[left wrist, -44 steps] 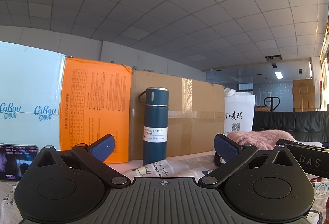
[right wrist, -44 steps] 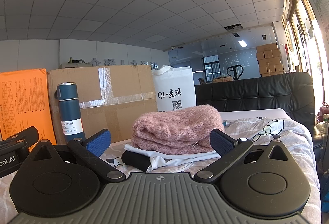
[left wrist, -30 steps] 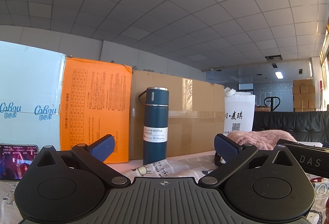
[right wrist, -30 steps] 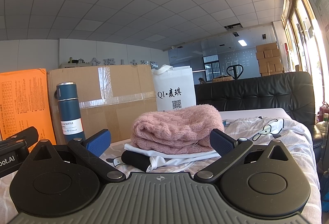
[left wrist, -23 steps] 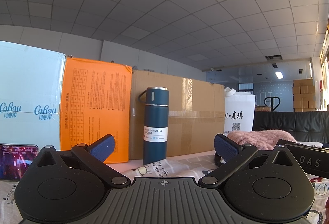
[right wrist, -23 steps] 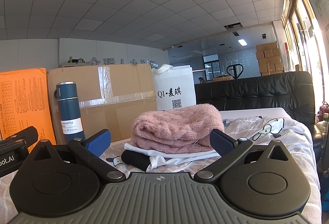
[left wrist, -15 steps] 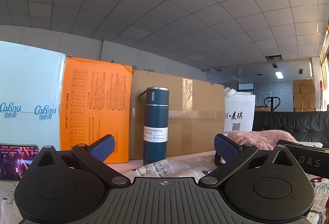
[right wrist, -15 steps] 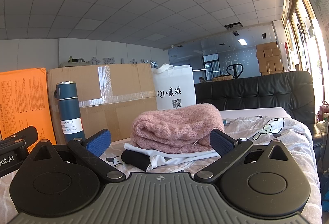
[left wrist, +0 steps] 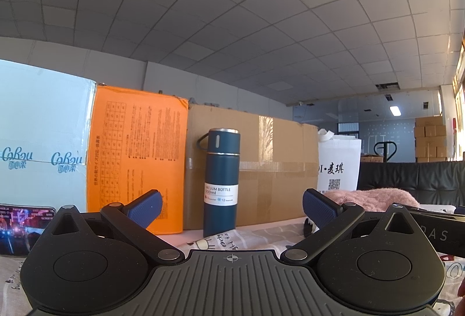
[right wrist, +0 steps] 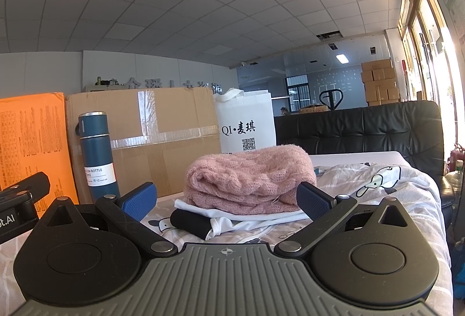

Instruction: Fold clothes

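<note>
Right now I am holding my left claw (left wrist: 231, 207) wide open, with nothing between its blue pads (left wrist: 145, 207). It is sitting low over the surface (left wrist: 255, 237), which is wearing a gray sheet with cartoon pictures. Straight ahead of this claw a dark blue bottle (left wrist: 221, 182) is standing upright. Behind the bottle a big brown box (left wrist: 261, 170) is standing, and an orange box (left wrist: 136, 159) is leaning just beside it on the left. A pale blue box (left wrist: 43, 153) is further left, and a phone (left wrist: 23, 224) with a bright screen is showing at the edge.

I am holding my right claw (right wrist: 226, 197) wide open too, and it is gripping nothing. Just past its pads a pink sweater (right wrist: 250, 179) is lying folded in a soft heap. It is resting on top of a white piece of clothing (right wrist: 232, 217). A black roll (right wrist: 190, 224) is lying by the front of the white cloth, touching it. Behind the sweater a white bag (right wrist: 247, 124) with black writing is standing. A black sofa (right wrist: 363, 133) is sitting further back on the right. The sheet (right wrist: 377, 185) is spreading out to the right of the clothes.
</note>
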`<state>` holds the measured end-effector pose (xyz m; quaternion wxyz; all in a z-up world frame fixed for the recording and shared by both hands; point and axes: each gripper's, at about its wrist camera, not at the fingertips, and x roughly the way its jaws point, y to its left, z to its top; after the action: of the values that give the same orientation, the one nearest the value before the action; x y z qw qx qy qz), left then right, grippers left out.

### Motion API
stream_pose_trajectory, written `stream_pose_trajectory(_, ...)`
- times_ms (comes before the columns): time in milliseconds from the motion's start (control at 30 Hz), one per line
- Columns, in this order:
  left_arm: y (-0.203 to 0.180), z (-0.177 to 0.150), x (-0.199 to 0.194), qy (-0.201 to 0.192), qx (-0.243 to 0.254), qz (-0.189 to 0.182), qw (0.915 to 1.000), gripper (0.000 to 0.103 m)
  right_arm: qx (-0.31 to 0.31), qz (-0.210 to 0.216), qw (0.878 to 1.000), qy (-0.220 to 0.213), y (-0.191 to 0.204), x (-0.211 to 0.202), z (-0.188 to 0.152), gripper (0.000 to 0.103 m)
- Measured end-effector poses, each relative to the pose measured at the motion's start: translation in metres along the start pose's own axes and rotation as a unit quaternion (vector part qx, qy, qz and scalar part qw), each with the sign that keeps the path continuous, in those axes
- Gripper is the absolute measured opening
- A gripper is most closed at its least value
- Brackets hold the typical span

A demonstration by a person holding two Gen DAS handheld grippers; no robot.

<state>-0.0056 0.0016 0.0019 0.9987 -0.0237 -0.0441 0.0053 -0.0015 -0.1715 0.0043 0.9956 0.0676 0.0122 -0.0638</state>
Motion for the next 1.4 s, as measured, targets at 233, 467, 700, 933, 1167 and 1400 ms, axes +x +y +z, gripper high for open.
stream_pose_trajectory(233,-0.002,0.002,-0.009,-0.028,0.006,-0.004,0.9996,0.103,0.021,0.013,1.000,-0.018,-0.007,-0.006,0.002,0.103)
stream_pose_trajectory(467,0.002,0.006,-0.015,-0.060,0.000,0.034,0.9976,0.103,0.049,0.025,0.998,-0.032,-0.013,-0.010,0.003,0.103)
stream_pose_trajectory(700,0.002,0.007,-0.014,-0.050,0.000,0.017,0.9986,0.103,0.069,0.043,0.996,-0.047,-0.017,-0.014,0.003,0.103)
stream_pose_trajectory(933,-0.008,0.008,-0.019,-0.061,0.032,0.026,0.9973,0.103,0.083,0.084,0.993,-0.025,-0.018,-0.008,0.002,0.103)
stream_pose_trajectory(1167,-0.018,0.015,-0.031,-0.071,0.064,0.046,0.9944,0.103,0.102,0.107,0.989,-0.005,-0.021,-0.002,0.002,0.103)
stream_pose_trajectory(1400,-0.009,0.027,-0.061,-0.073,0.059,0.095,0.9911,0.103,0.119,0.139,0.983,-0.005,-0.024,-0.003,0.001,0.103)
